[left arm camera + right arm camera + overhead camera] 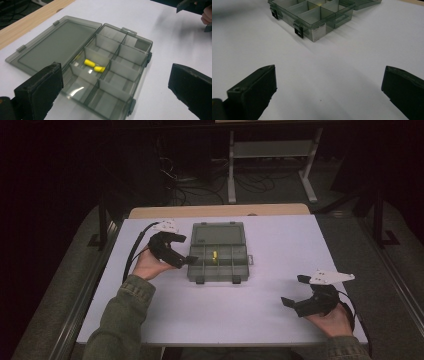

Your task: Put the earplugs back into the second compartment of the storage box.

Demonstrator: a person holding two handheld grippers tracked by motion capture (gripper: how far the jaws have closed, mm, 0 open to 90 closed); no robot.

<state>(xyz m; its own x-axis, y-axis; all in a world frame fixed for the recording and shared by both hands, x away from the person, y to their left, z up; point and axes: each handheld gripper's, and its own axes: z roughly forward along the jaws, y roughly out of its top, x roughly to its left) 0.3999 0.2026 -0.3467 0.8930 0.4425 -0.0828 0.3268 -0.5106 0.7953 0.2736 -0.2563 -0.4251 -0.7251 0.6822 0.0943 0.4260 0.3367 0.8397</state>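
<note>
Holding nothing, both grippers wide: left gripper (186, 251), right gripper (295, 292); one box (117, 67), two yellow pieces (94, 65).

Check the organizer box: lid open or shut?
Open. The organizer box has its lid folded flat on the table, compartments exposed, yellow pieces inside one.

One open compartment box (117, 72), two yellow earplugs (94, 65), two hand-held grippers, one white table (260, 310)

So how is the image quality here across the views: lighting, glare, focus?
High view: dim, room dark, white table evenly lit. Left gripper view: sharp on the smoky-grey clear plastic compartment box, small glints on its floor, two yellow foam earplugs slightly soft. Right gripper view: near black jaws blurred, soft shadows on the table.
</note>
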